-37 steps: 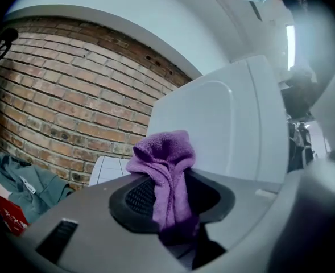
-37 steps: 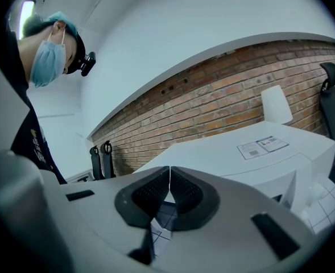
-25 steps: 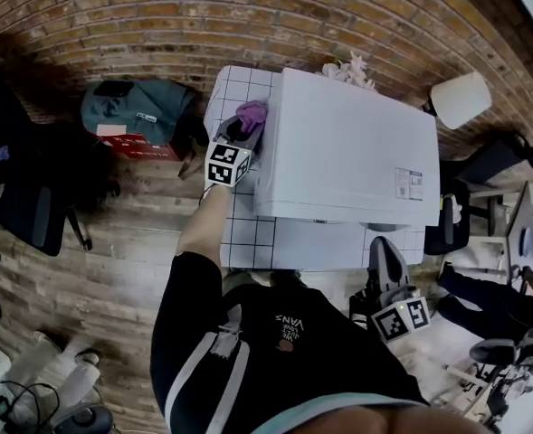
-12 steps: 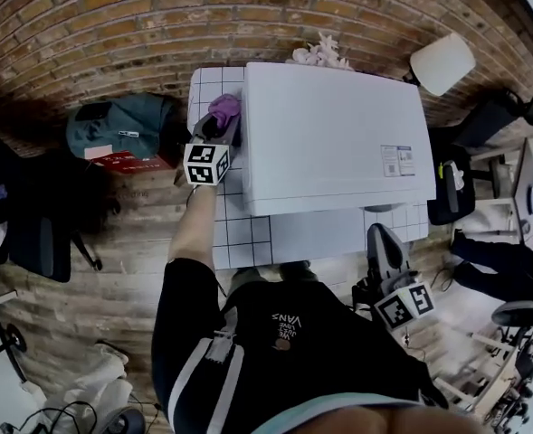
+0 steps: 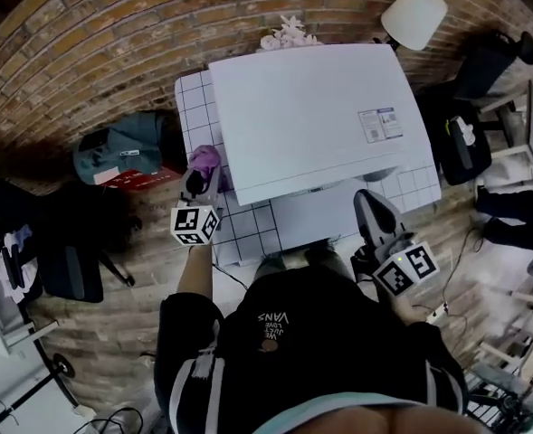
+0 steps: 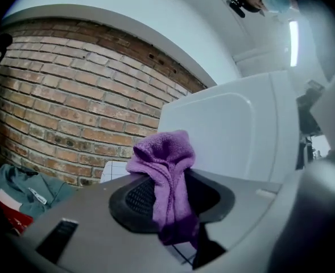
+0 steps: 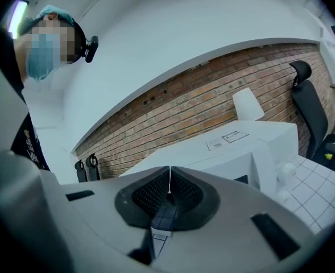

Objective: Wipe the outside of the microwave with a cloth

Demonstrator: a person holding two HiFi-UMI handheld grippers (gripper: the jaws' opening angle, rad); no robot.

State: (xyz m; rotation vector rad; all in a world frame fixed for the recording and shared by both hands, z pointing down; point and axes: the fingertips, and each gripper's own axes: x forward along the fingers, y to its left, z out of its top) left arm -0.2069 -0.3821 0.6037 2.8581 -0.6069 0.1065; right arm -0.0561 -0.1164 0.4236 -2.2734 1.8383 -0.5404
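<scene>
Cloth [image 6: 164,158] in left gripper [image 5: 199,181], beside microwave [image 5: 311,107] edge

A tiled table [image 5: 192,108] carries the microwave [image 5: 313,116].

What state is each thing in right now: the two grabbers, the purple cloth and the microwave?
Left gripper: shut on the purple cloth.
Purple cloth: bunched, pinched between the left jaws, beside the microwave.
Right gripper: shut, nothing between its jaws.
Microwave: upright on the tiled table, door looks closed.
</scene>
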